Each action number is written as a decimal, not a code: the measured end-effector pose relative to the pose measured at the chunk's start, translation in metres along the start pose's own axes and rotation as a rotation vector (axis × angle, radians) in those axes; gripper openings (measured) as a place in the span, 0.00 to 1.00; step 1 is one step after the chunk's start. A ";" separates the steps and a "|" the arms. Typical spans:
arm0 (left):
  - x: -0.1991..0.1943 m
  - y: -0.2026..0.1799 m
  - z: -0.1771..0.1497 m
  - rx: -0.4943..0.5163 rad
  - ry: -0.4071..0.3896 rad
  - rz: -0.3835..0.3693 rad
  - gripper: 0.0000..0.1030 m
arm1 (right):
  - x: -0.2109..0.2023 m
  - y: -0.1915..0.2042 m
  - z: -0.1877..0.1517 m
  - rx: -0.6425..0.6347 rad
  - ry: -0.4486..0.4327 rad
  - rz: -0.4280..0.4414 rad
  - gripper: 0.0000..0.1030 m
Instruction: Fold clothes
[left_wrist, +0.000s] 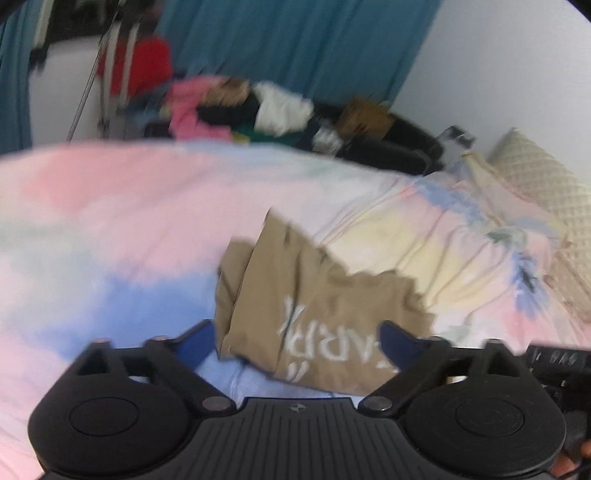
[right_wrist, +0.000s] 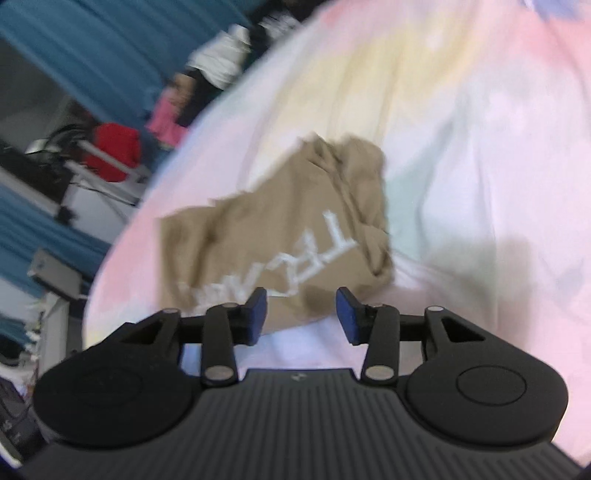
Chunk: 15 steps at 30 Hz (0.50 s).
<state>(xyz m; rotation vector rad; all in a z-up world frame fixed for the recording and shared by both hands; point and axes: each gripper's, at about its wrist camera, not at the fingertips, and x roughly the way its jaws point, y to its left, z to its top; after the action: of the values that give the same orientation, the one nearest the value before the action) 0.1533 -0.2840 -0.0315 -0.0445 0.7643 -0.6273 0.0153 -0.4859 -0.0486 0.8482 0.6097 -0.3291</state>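
While both grippers (left_wrist: 297, 341) (right_wrist: 301, 314) gape empty over the tan garment (left_wrist: 317, 302), only left shows a pillow (left_wrist: 546, 184).

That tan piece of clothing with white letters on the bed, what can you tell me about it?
The tan cloth garment with white printed lettering lies on the pastel pink, blue and yellow bedspread, partly folded into a compact, uneven bundle. It looks like soft, thin fabric; one side is bunched into creases, the rest lies flatter with the letters facing up. The blur hides what the letters spell. Both hand-held grippers, left and right, hover open just short of its near edge; neither visibly grips it.
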 end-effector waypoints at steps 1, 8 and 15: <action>-0.014 -0.007 0.003 0.024 -0.028 0.009 1.00 | -0.010 0.005 0.001 -0.025 -0.015 -0.001 0.85; -0.110 -0.039 0.001 0.110 -0.182 0.045 1.00 | -0.079 0.040 0.005 -0.200 -0.123 -0.007 1.00; -0.183 -0.051 -0.029 0.193 -0.304 0.068 1.00 | -0.136 0.060 -0.034 -0.359 -0.260 0.038 1.00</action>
<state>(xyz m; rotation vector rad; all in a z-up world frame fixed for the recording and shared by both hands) 0.0070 -0.2204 0.0765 0.0624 0.4076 -0.6102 -0.0734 -0.4177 0.0542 0.4614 0.3927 -0.2788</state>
